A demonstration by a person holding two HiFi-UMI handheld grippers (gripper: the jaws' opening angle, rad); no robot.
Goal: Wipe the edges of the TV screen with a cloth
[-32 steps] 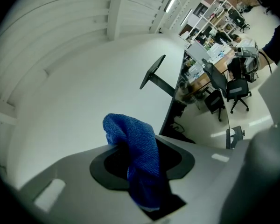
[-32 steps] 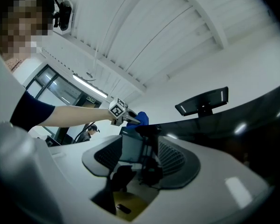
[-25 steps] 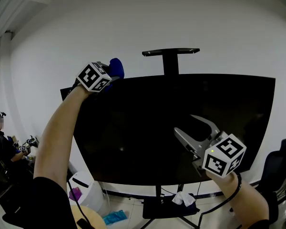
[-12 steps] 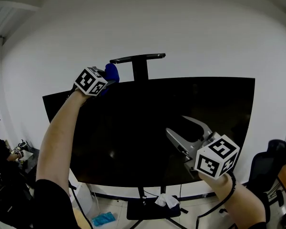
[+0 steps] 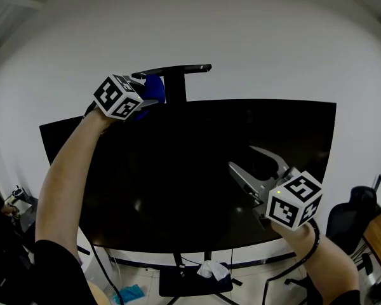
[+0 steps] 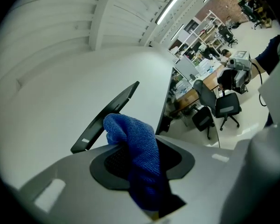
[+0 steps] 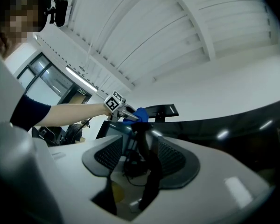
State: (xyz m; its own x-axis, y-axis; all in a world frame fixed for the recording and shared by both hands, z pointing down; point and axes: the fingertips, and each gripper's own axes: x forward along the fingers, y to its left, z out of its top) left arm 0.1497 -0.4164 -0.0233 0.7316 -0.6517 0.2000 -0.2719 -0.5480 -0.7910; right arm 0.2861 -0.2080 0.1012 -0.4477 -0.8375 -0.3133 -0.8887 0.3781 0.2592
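The black TV screen [image 5: 197, 170] fills the middle of the head view. My left gripper [image 5: 147, 99] is raised at its top edge, shut on a bunched blue cloth [image 5: 154, 88] that lies against the edge, just left of the stand's post. In the left gripper view the cloth [image 6: 137, 146] is pinched between the jaws and hangs over them. My right gripper [image 5: 253, 165] is held in front of the lower right of the screen, its jaws apart with nothing between them. The right gripper view looks past its open jaws [image 7: 135, 157] to the left gripper and the cloth [image 7: 140, 115] at the TV's top edge.
A black shelf [image 5: 171, 70] tops the stand's post behind the TV. A white rag [image 5: 213, 270] lies on the stand's base and a blue item [image 5: 128, 293] on the floor. An office chair [image 5: 349, 218] stands at the right. A white wall is behind.
The left gripper has slid the blue cloth rightward along the TV's top edge, closer to the post. The right gripper has shifted right across the screen, still open.
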